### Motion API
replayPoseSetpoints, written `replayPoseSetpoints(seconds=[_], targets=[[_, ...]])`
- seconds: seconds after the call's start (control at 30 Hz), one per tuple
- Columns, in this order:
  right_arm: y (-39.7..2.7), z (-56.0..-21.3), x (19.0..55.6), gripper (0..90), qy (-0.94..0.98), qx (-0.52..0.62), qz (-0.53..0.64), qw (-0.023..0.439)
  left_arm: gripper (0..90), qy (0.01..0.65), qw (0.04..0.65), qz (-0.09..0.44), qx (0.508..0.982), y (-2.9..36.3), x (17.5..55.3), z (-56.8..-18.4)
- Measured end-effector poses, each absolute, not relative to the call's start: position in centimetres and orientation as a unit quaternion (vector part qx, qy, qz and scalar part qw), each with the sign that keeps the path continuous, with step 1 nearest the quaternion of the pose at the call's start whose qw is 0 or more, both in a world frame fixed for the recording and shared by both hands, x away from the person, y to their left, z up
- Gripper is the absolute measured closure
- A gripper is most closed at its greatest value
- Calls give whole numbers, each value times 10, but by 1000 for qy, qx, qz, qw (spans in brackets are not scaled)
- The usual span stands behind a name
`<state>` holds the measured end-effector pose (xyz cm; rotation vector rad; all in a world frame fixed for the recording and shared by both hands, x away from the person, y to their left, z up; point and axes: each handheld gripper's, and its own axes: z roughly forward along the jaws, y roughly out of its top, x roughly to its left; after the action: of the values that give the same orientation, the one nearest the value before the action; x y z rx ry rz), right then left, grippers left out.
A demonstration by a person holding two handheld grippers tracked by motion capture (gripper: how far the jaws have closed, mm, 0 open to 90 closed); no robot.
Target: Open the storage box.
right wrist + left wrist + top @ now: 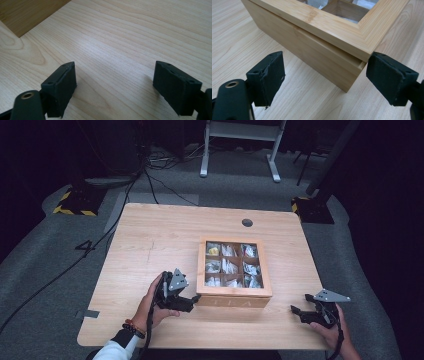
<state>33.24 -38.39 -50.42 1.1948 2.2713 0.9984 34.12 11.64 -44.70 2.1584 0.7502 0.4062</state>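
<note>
The left tongs (325,80) stand wide apart over the pale wooden surface (237,37), their black pads on either side of a corner of the wooden box (322,57). The right pad touches that corner just under the box's framed lid (332,27), whose window shows wooden dividers.

Box (234,296) mid-table (150,240); left gripper (192,298) at its near-left corner.

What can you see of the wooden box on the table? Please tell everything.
The box is light wood, square, with a framed lid whose clear window shows nine compartments holding small packets. The lid is shut, and a thin seam runs under it. Faint letters mark the front wall. It sits flat on the table, right of centre. The open left gripper is at its front left corner, one jaw right at the lid's edge.
</note>
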Motion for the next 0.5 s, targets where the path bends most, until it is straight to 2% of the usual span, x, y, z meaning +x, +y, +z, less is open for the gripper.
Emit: replayPoseSetpoints(seconds=[0.5], targets=[[-384, -504, 332, 186, 809, 426, 356, 193, 156, 264, 431, 162, 847, 114, 348, -433]])
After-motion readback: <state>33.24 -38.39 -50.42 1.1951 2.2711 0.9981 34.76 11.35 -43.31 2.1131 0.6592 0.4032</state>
